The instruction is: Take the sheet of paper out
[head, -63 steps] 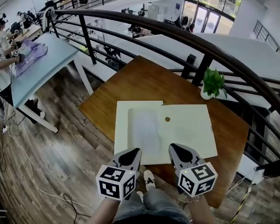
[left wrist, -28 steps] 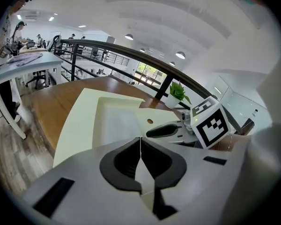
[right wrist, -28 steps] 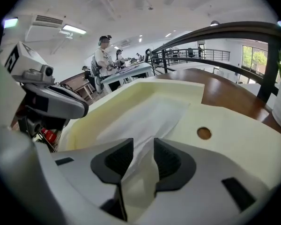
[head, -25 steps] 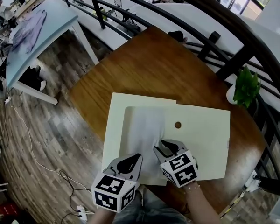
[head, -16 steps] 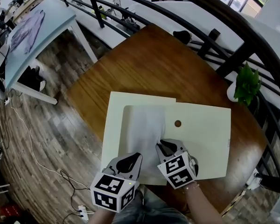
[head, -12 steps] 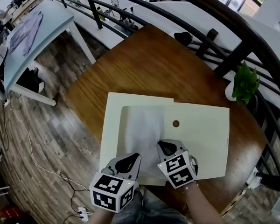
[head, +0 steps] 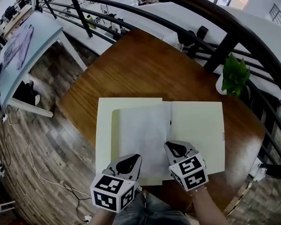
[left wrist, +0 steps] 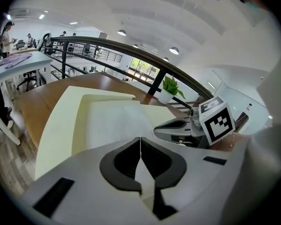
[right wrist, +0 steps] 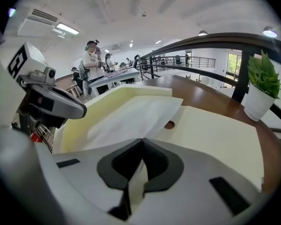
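Note:
A pale yellow folder [head: 196, 130] lies open on the wooden table [head: 145, 64]. A white sheet of paper [head: 143, 137] rests on it, its right edge reaching the folder's small round hole [right wrist: 169, 124]. My right gripper [head: 174, 147] is shut on the sheet's near edge; the sheet [right wrist: 131, 116] runs from its closed jaws [right wrist: 142, 142] up over the folder [right wrist: 215, 139]. At the folder's near left edge, my left gripper [head: 130, 160] is shut too, with pale folder material showing between its jaws [left wrist: 140, 142]. The right gripper [left wrist: 178, 128] shows beside it.
A small potted plant [head: 234, 76] stands at the table's far right corner. Black railing [head: 178, 8] curves behind the table. A light blue table [head: 18, 50] stands to the far left, over wooden floor. People [right wrist: 91, 62] work at distant desks.
The right gripper's jaws have closed on the sheet and moved right, drawing the sheet rightward up to the folder's hole. The left gripper has kept still.

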### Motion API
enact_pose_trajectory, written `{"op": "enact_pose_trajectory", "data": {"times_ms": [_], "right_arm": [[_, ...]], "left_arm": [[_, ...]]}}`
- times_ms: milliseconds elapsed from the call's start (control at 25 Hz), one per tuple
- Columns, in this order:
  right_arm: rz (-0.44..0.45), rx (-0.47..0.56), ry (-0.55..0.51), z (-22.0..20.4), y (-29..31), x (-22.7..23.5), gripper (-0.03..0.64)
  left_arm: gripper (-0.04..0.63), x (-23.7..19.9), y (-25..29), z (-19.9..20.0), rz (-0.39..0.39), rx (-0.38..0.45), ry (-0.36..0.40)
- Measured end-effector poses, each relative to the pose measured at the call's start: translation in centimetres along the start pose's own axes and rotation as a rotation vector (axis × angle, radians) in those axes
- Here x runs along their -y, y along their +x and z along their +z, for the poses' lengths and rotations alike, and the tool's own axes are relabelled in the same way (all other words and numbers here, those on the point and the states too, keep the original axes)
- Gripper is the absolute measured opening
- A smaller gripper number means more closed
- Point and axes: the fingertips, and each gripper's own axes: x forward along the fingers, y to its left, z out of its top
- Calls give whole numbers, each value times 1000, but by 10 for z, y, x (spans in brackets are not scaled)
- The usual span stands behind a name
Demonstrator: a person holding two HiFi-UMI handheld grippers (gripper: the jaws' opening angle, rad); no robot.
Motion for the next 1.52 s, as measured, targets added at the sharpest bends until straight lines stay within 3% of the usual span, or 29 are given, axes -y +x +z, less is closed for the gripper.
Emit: {"op": "enact_pose_trajectory", "data": {"times_ms": [1000,1520], "right_arm": [[-269,74,197,-56,-108,81,28],[-410,130,272,-70,-159,102,28]], "left_arm": [[18,94,57,8,-210,-84,191],[18,113,61,21,-266,-68,255]]}}
